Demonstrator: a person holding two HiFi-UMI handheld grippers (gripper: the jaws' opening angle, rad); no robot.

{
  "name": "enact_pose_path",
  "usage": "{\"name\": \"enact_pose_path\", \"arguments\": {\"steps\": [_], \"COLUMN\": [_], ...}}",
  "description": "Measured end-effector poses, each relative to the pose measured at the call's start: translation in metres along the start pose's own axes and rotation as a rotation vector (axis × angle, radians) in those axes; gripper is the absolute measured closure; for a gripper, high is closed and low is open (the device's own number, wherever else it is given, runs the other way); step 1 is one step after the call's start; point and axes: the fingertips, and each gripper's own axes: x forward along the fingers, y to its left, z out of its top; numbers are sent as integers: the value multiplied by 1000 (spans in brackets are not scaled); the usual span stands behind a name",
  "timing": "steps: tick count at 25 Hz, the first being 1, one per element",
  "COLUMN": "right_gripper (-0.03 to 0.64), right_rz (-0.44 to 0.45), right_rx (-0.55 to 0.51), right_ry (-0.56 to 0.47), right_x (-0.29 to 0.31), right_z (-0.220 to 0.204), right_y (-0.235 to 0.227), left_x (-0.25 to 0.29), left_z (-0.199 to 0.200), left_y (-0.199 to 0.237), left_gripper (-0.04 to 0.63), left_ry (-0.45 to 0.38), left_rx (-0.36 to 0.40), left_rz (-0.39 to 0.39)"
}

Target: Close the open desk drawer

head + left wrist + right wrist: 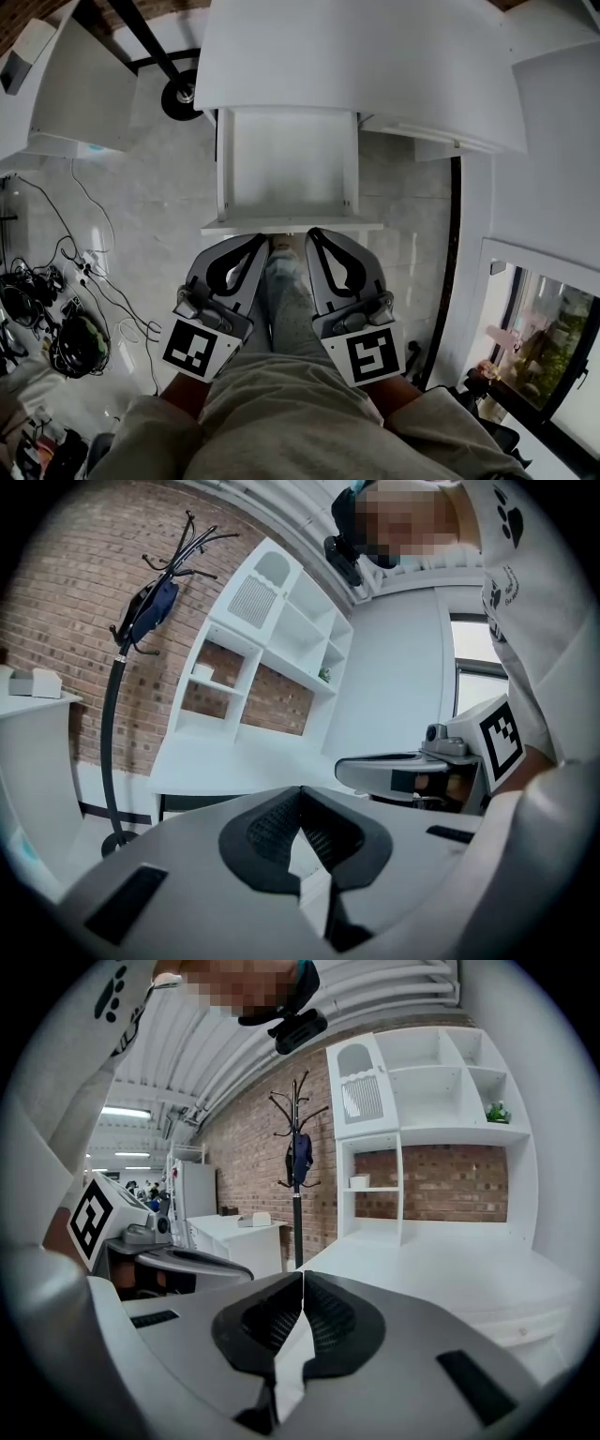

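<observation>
Head view looks steeply down on the drawer [286, 169]; both gripper views face level across the desk [234, 766], sharing the shelves [431, 1119].

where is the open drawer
Head view, centre: the drawer sticks out from under the white desk, front edge just beyond the left gripper and right gripper.

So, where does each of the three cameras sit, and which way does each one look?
Head view: on the person's head, facing steeply down at the open drawer; the person's legs, left gripper and right gripper show.
Left gripper view: on the left gripper, facing along its shut jaws toward the shelf unit; right gripper shows at right.
Right gripper view: on the right gripper, facing along its shut jaws likewise; left gripper shows at left.
Shared: both gripper views show the shelf unit and coat stand.
</observation>
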Motion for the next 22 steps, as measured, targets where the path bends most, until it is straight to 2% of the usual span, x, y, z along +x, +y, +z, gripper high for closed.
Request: {"name": "enact_pose_path", "arguments": {"steps": [9,13,16,17,20,22], "right_gripper": [588,588,588,588,588,588], "right_rz": [15,23,104,118,133,139], "right_rx": [-8,-80,-236,-257,-253,-252], "right_ry": [39,87,236,259,269,274], "right_x": [6,7,3,2,3,3], "right_z": [-44,-73,-104,-111,-122,-129], "right_y": [-5,-4,-3,-3,-3,-4], "left_x": [5,8,13,14,17,20], "left_z": [-33,-45,-52,-55,-65,-67], "left_y": [11,18,22,23,25,26], "left_gripper": [578,578,578,578,578,578], "left_ry": [40,51,44,44,54,43], "left_rx": [5,10,-10,-16,-22,-55], "left_rz": [-11,-1,13,14,12,26]}}
